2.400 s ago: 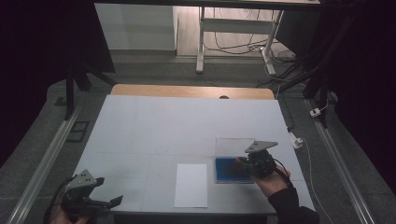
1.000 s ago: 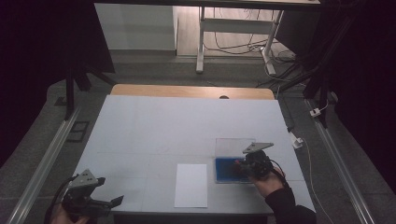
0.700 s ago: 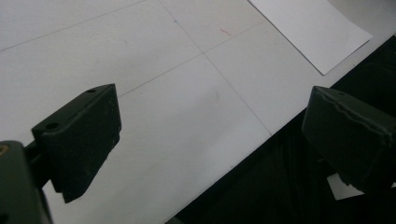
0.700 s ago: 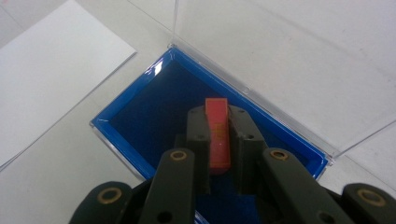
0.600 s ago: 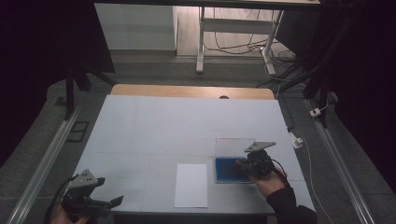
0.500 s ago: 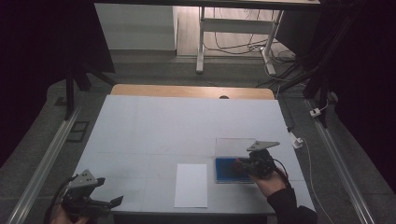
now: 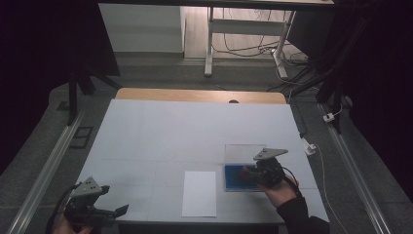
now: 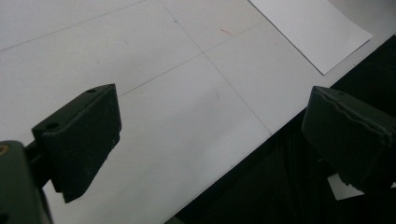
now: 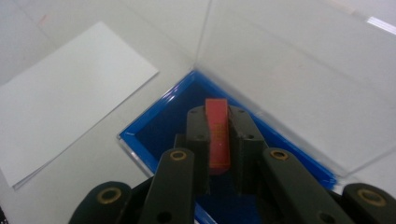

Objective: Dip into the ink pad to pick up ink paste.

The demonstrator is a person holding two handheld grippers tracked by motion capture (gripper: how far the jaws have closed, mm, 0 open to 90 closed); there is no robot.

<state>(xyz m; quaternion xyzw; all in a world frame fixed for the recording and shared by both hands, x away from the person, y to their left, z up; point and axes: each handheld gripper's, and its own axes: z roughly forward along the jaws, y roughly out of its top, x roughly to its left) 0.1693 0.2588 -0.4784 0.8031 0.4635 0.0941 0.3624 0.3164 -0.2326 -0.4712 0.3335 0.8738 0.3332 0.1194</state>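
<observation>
Your left gripper (image 7: pixel 104 213): jaws wide, empty, over near table edge | white paper sheet (image 7: pixel 199 193): flat, centre-front | your right gripper (image 9: pixel 218 135): clamps small red flat block (image 9: pixel 217 132) over blue-bottomed clear box (image 7: pixel 239 177)

A thin red block (image 9: pixel 217 133) stands on edge, clamped between the two black jaws of the right gripper (image 9: pixel 218 140) above a blue-floored tray (image 9: pixel 161 121) with clear walls. The tray sits near the table's front right, just beside a white sheet of paper (image 7: pixel 199 193) lying flat.
</observation>
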